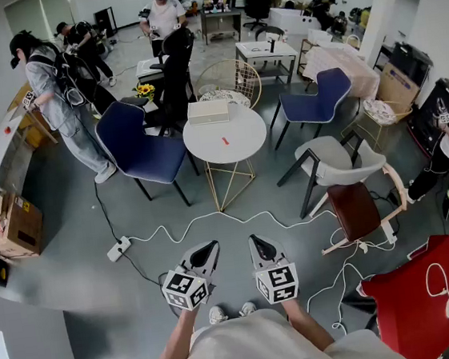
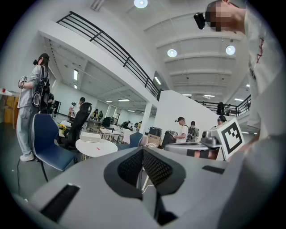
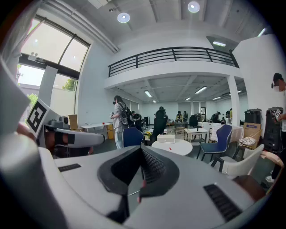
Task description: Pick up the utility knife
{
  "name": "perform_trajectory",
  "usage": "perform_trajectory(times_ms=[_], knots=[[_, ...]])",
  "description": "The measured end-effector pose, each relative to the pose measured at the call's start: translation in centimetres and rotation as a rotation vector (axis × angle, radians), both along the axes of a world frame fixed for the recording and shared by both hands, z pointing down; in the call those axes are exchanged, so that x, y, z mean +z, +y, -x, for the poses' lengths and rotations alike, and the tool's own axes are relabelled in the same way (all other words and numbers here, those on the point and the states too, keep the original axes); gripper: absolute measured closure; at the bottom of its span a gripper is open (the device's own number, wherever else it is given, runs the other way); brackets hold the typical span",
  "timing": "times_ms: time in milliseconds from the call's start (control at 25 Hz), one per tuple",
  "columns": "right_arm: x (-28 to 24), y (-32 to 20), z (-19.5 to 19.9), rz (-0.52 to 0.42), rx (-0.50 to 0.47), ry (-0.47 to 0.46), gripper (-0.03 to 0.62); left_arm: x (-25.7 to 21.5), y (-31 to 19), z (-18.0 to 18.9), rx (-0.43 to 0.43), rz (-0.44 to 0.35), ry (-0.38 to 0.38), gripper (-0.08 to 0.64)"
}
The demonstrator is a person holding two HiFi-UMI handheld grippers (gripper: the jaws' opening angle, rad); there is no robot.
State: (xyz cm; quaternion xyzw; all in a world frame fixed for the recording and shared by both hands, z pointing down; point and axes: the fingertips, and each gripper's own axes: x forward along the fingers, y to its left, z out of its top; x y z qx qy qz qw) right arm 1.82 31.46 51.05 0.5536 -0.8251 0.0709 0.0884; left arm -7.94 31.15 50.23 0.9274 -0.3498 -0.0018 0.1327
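Note:
The utility knife [image 1: 224, 141] is a small red item lying on the round white table [image 1: 241, 145], well ahead of me across the floor. It also shows as a red sliver in the left gripper view [image 2: 98, 149] and in the right gripper view [image 3: 170, 149]. My left gripper [image 1: 207, 251] and right gripper [image 1: 261, 245] are held side by side low in the head view, far short of the table. Both point toward it. The left gripper [image 2: 143, 150] and the right gripper [image 3: 141, 147] each have their jaws shut with nothing between them.
A white box [image 1: 208, 111] sits on the table's far side. A dark blue chair [image 1: 136, 148] stands left of the table; a grey chair [image 1: 339, 161] and a brown stool [image 1: 355, 210] stand to the right. White cables and a power strip [image 1: 119, 249] lie on the floor. Several people stand further off.

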Motion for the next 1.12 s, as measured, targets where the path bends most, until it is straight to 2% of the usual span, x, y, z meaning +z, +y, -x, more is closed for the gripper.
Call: perform_trajectory(times_ms=[560, 720, 1120], knots=[[-0.2, -0.3, -0.4, -0.005, -0.026, 0.012, 0.577, 0.0, -0.2, -1.2, 0.000, 0.003, -0.005, 0.547], [-0.4, -0.4, -0.8, -0.011, -0.039, -0.011, 0.577, 0.1, -0.1, -1.8, 0.003, 0.007, -0.005, 0.548], [0.2, -0.4, -3.8, -0.003, -0.053, -0.013, 0.575, 1.0, -0.7, -3.6, -0.023, 0.018, -0.036, 0.547]])
